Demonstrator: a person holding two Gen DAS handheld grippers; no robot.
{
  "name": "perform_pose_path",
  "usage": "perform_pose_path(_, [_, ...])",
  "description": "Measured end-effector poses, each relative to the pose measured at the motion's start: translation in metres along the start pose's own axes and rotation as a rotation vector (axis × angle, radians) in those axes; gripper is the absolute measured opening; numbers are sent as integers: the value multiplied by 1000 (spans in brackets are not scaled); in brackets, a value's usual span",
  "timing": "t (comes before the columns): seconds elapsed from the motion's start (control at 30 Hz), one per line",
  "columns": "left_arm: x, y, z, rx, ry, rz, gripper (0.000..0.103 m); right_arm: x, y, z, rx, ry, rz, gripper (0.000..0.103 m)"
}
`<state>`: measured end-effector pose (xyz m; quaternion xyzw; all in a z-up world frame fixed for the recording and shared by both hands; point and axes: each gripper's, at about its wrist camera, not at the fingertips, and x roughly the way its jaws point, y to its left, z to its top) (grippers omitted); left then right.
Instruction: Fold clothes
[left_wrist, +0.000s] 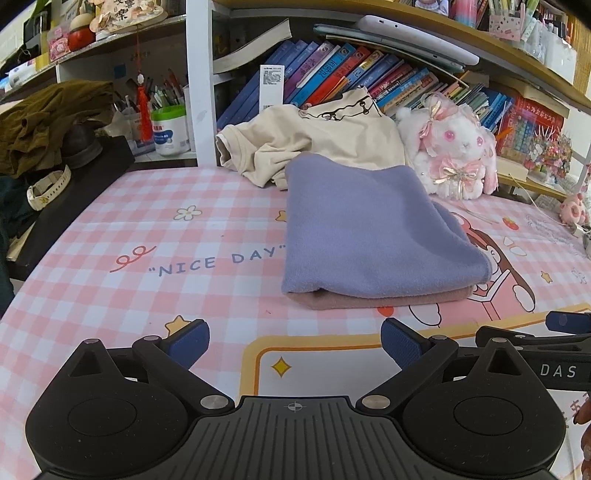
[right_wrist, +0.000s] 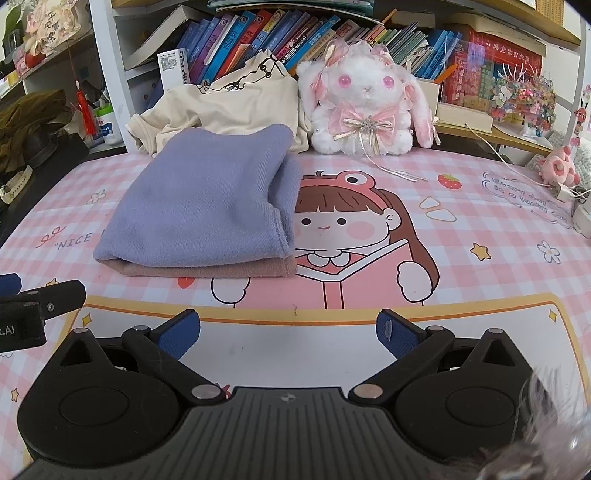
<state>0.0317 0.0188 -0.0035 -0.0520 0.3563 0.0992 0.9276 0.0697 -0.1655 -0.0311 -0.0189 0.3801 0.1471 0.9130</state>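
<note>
A folded lavender cloth (left_wrist: 365, 229) lies on a folded pink cloth (left_wrist: 376, 297) on the pink checked mat (left_wrist: 147, 236); the stack also shows in the right wrist view, lavender (right_wrist: 203, 206) over pink (right_wrist: 221, 270). A crumpled cream shirt (left_wrist: 317, 136) lies behind the stack, against the books, also in the right wrist view (right_wrist: 229, 99). My left gripper (left_wrist: 295, 345) is open and empty, just in front of the stack. My right gripper (right_wrist: 288, 334) is open and empty, in front and right of the stack. Each gripper shows at the edge of the other's view.
A white plush bunny (right_wrist: 362, 107) sits behind the mat on the right. Shelves of books (left_wrist: 354, 70) run along the back. An olive garment (left_wrist: 48, 118), a watch (left_wrist: 44, 188) and pen cups (left_wrist: 168, 125) stand at the left. A cable and charger (right_wrist: 565, 192) lie at far right.
</note>
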Motion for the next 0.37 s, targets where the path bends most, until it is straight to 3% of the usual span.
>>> perform_pose_path(0.37, [1,5,-1,-25,-2,-29,100,2,0,0,1,11,3,103])
